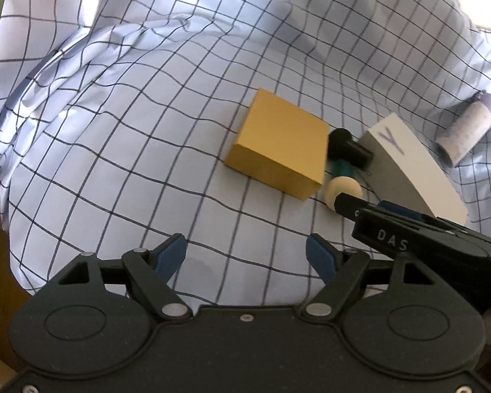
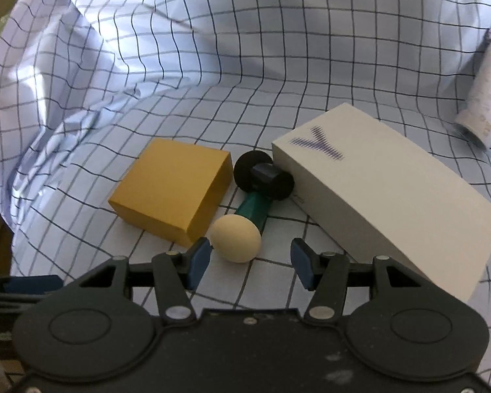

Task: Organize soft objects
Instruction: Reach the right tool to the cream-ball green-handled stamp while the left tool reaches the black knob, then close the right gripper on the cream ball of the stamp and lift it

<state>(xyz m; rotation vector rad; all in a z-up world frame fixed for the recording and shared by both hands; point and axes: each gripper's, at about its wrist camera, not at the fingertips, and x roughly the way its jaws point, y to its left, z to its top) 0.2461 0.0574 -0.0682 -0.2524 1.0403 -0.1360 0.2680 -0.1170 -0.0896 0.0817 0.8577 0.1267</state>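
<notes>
A toy with a cream ball end (image 2: 235,238), a green shaft (image 2: 255,208) and black wheels (image 2: 263,175) lies on the checked cloth (image 2: 212,65) between a yellow box (image 2: 172,190) and a white box (image 2: 386,190). My right gripper (image 2: 250,263) is open, its fingers on either side of the cream ball, just short of it. My left gripper (image 1: 245,255) is open and empty over bare cloth, short of the yellow box (image 1: 278,144). The right gripper (image 1: 409,229) shows in the left wrist view, reaching the cream ball (image 1: 342,191).
A rolled pale cloth with a purple end (image 2: 487,91) lies at the far right; it also shows in the left wrist view (image 1: 468,131). The checked cloth (image 1: 114,98) is rumpled into folds at the left and back. The white box (image 1: 406,170) sits right of the toy.
</notes>
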